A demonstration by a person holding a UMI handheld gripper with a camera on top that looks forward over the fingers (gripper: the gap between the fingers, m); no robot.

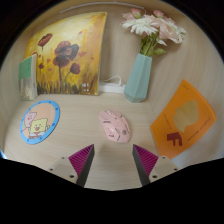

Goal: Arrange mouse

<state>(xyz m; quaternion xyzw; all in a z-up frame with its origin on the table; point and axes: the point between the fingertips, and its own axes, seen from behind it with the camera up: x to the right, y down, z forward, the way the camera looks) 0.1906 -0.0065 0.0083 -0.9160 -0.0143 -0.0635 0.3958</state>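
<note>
A smooth pink plastic mouse (115, 125) lies on matt pale wood-grain table (95, 150), near a glossy ceramic-looking vase (139, 77).

Light wooden tabletop (85, 145). Flower painting (68, 55) leans at the rear. Pale blue vase (139, 78) with pink flowers (153, 26) stands beside it. Round cartoon coaster (41, 121) lies flat. Orange packet (183, 124) lies well apart from it.

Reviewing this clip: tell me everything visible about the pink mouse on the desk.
The mouse is a pale pink, rounded computer mouse with a faint darker pattern on its smooth, plastic-looking shell. It lies flat on the light wooden desk, just ahead of the open gripper, untouched by its fingers. A round cartoon coaster lies to one side, an orange mat to the other, apart from both. No cable is visible.
</note>
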